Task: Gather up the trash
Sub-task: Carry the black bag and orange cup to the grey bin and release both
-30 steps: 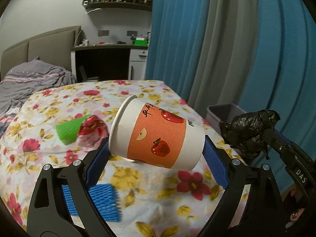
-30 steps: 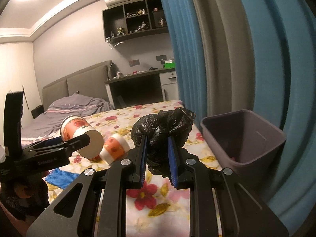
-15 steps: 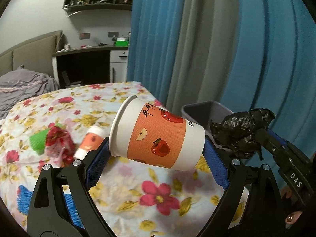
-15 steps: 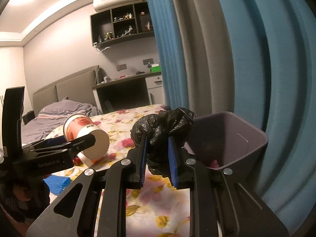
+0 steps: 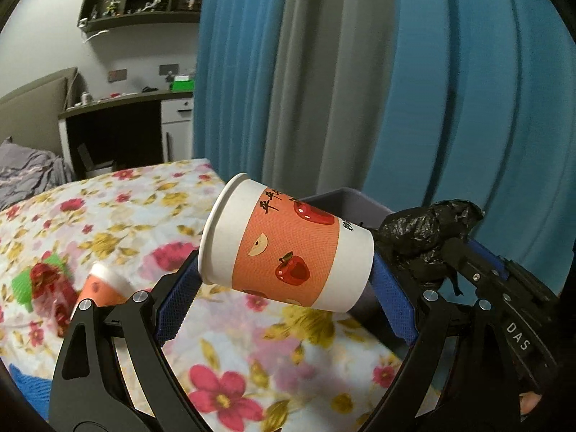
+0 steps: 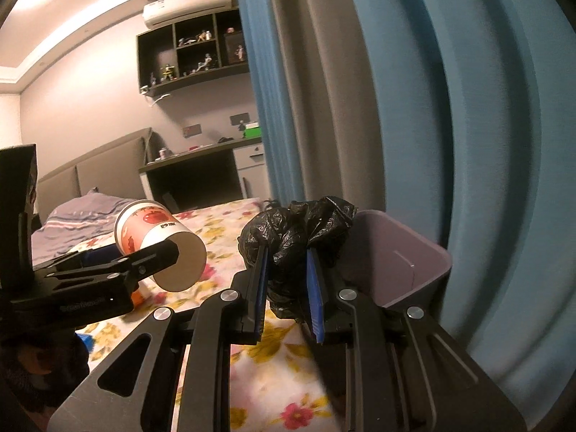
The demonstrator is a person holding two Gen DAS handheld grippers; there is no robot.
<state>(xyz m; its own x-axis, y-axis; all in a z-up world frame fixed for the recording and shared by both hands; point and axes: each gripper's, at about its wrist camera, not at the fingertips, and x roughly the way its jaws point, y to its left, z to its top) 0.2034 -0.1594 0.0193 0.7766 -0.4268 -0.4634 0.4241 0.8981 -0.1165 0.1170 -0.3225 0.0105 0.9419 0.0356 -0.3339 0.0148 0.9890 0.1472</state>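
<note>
Left gripper point(image 5: 284, 284) spread wide, clamped on a paper cup point(image 5: 288, 248) lying sideways, mouth toward 9 o'clock. Right gripper point(image 6: 288, 280) nearly closed, pinching a crumpled black bag point(image 6: 291, 237). Two cups counted: one held, a second cup point(image 5: 100, 284) lying on the floral bed point(image 5: 252, 360) at 9 o'clock beside one red wrapper point(image 5: 50, 280). One purple bin point(image 6: 406, 255) at 3 o'clock of the bag. Compared with a second ago, bin nearer and larger, both loads carried closer to it.
</note>
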